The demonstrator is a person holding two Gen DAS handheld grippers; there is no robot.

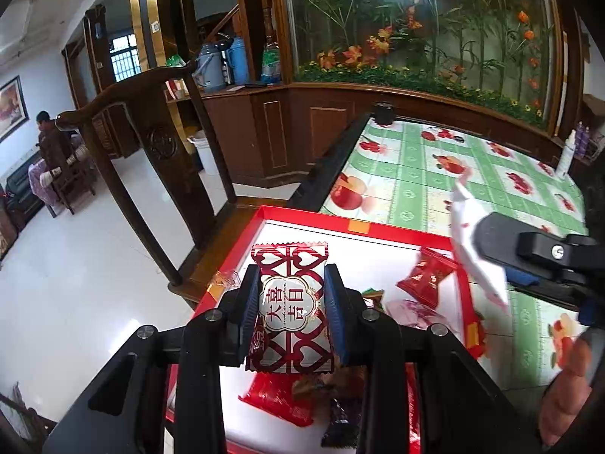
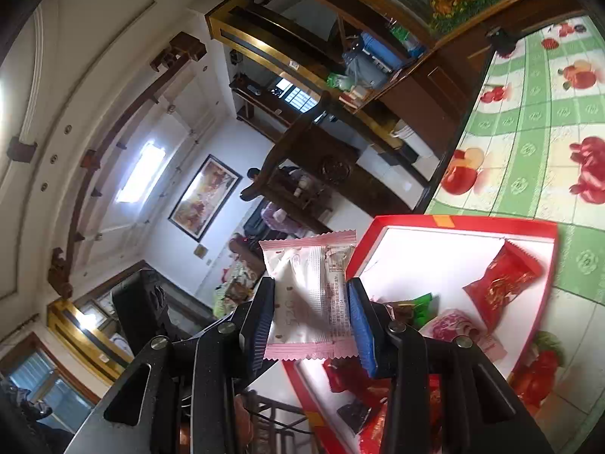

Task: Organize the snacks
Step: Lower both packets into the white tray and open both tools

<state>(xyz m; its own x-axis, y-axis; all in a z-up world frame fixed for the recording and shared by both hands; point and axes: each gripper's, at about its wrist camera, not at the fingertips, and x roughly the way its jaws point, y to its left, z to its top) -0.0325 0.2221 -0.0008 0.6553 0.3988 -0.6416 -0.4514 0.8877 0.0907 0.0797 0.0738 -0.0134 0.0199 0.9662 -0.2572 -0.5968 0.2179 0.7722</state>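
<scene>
We judge the sorting well under way but not finished. The red box (image 1: 302,215), white inside, sits at the corner of the table (image 1: 453,174). Several snacks already lie loose in it: a red packet (image 1: 427,276), a pink one (image 1: 412,312), a dark one (image 1: 340,423) and others half hidden behind the grippers. Two more are in the air, so at least these remain to be placed. We cannot tell whether any snacks wait elsewhere.

On the left, our left gripper (image 1: 291,302) has its fingers (image 1: 334,295) part closed, clamped on the sides of a red-and-white packet (image 1: 289,304), held upright above the box's near end.

On the right, our right gripper (image 2: 312,319) likewise pinches a pink-edged white packet (image 2: 308,302) by its sides, pads (image 2: 359,325) pressing in, at the box's left edge, partly beyond the rim.
</scene>
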